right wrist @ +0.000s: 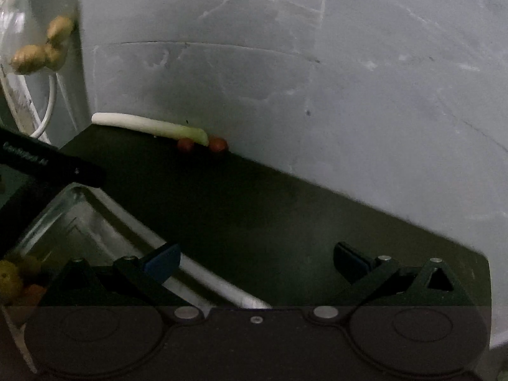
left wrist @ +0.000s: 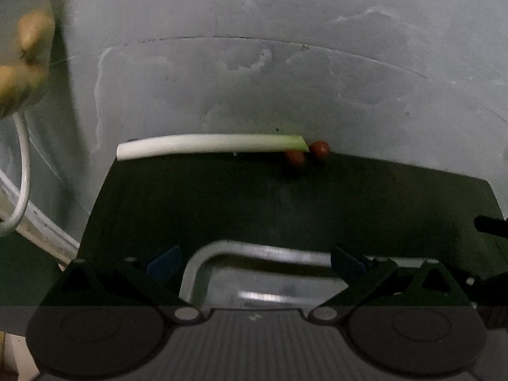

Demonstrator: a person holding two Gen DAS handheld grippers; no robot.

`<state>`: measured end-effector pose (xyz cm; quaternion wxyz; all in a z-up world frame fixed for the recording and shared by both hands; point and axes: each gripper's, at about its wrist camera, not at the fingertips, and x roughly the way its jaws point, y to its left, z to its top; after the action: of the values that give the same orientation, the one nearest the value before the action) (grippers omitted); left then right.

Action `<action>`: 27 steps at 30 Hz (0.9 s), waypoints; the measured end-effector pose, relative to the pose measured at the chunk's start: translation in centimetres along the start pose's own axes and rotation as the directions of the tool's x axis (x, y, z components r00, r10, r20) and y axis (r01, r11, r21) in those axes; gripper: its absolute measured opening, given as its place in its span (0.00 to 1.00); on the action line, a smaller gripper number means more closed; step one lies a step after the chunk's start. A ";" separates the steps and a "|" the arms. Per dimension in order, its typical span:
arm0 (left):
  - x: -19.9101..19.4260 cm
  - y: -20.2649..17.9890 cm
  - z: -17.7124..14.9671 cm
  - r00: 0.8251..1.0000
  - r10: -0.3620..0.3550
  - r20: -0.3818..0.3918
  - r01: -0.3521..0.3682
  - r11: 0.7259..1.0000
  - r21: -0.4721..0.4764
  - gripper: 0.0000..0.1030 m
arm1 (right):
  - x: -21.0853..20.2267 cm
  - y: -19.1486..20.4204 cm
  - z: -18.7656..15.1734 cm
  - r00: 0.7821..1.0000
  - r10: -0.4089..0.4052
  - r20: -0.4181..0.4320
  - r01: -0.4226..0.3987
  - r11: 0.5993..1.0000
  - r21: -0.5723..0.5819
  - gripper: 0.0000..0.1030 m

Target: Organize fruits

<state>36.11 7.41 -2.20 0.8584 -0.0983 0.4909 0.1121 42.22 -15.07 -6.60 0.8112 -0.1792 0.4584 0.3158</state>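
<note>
Two small red fruits (left wrist: 295, 157) (left wrist: 319, 149) lie at the far edge of a dark green table, beside a white-and-green leek stalk (left wrist: 209, 144). They also show in the right wrist view (right wrist: 185, 144) (right wrist: 217, 143) with the leek (right wrist: 149, 126). My left gripper (left wrist: 255, 262) is open and empty above the rim of a clear glass container (left wrist: 263, 252). My right gripper (right wrist: 257, 262) is open and empty over the table, to the right of that container (right wrist: 104, 214). Yellow and orange fruits (right wrist: 12, 277) lie in the container's near left corner.
A grey wall rises right behind the table. A piece of ginger (right wrist: 44, 49) in a clear bag hangs at the upper left, with a white cable (right wrist: 47, 111) below it. The left gripper's dark body (right wrist: 47, 165) crosses the left of the right wrist view.
</note>
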 end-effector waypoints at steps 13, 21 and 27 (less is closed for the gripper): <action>5.3 -0.5 4.1 1.000 0.020 0.001 -0.020 0.997 -0.076 0.99 | 6.1 0.9 3.6 0.996 0.023 0.083 -0.012 0.991 -0.133 0.99; 7.9 -0.4 5.5 1.000 0.017 -0.005 -0.017 0.989 -0.148 0.99 | 8.2 1.7 4.5 0.994 0.025 0.108 0.001 0.973 -0.231 0.96; 9.0 -0.5 6.4 1.000 0.000 0.001 0.000 0.979 -0.206 0.99 | 9.3 1.8 5.1 0.991 0.048 0.122 -0.016 0.969 -0.247 0.91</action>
<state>45.97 9.62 -6.74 0.8440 -0.1865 0.4760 0.1624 47.80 -7.57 -11.93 0.8051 -0.2504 0.3659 0.3939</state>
